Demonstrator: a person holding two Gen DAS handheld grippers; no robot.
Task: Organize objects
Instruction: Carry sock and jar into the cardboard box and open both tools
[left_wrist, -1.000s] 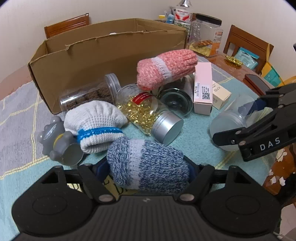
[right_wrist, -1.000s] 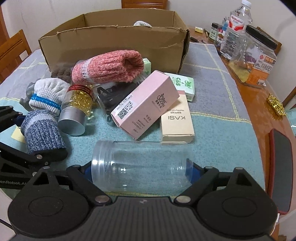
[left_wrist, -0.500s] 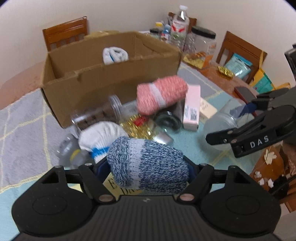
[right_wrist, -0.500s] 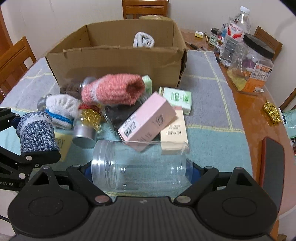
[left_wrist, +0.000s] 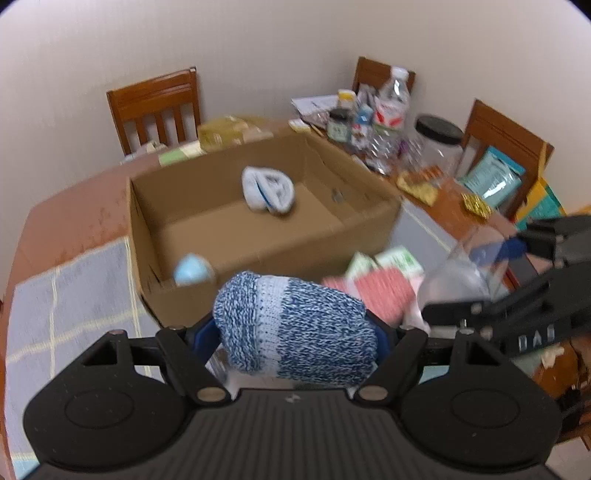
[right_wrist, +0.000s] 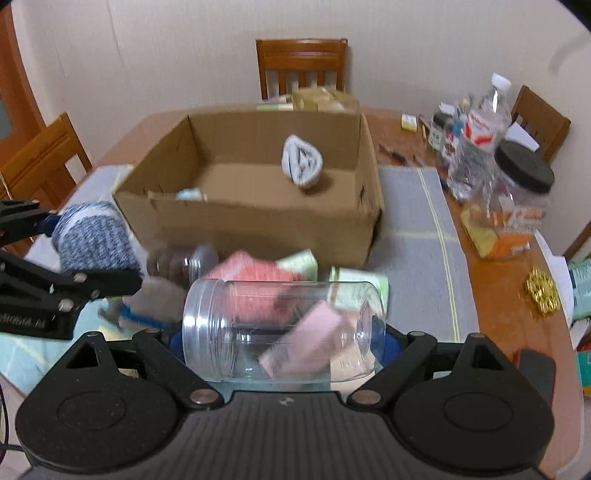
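My left gripper (left_wrist: 295, 332) is shut on a blue and white knitted sock roll (left_wrist: 295, 328) and holds it high, just before the near wall of the open cardboard box (left_wrist: 258, 254). My right gripper (right_wrist: 282, 332) is shut on a clear, lidless plastic jar (right_wrist: 280, 328) lying crosswise, raised above the pile. The box (right_wrist: 258, 221) holds a white sock roll (right_wrist: 301, 164) and a small light blue ball (left_wrist: 192, 274). The sock roll also shows at the left of the right wrist view (right_wrist: 92, 240). The jar shows at the right of the left wrist view (left_wrist: 458, 273).
Below lie a pink knitted sock (right_wrist: 255, 277), a pink box (right_wrist: 306, 343), green boxes (right_wrist: 354, 284) and a jar of brown things (right_wrist: 177, 264). Bottles and a black-lidded jar (right_wrist: 517, 188) stand on the wooden table at right. Chairs (right_wrist: 301, 66) ring the table.
Both grippers rose and moved toward the box with their loads. The box's inside now shows from above; the pile has dropped lower in view.
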